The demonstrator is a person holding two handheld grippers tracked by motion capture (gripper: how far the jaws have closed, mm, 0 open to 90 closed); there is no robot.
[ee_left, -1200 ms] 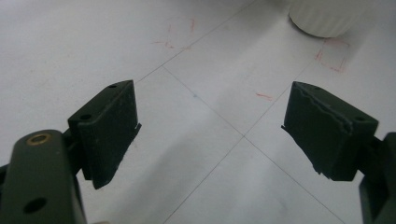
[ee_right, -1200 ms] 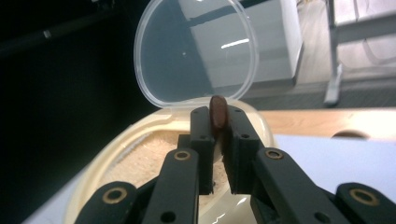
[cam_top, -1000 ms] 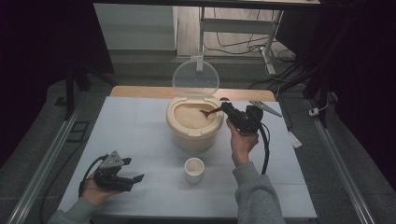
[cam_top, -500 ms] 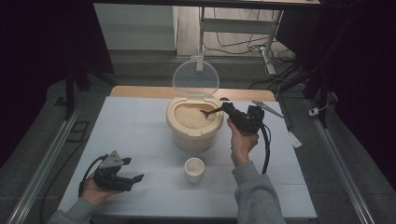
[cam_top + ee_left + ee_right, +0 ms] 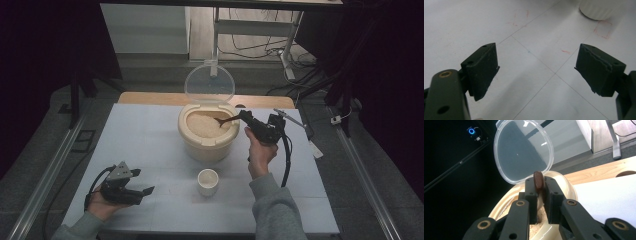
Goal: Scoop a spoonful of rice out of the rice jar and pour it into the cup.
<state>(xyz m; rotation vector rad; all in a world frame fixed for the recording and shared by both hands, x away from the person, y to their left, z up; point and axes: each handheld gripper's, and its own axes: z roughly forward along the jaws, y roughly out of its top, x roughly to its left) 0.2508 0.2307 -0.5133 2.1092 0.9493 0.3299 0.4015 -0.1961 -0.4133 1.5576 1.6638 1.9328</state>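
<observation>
A cream bin full of pale grain stands mid-table, its clear lid hinged upright behind it. My right gripper is shut on the handle of a brown spoon, whose bowl dips into the grain. In the right gripper view the jaws clamp the spoon handle above the bin rim, in front of the lid. A small white cup stands in front of the bin. My left gripper rests open and empty at the front left; its jaws stand wide apart, the cup's base beyond them.
The white table top carries faint red marks near the cup. A wooden strip runs along the far edge. A cable trails from my right gripper. Metal rails flank the table on both sides.
</observation>
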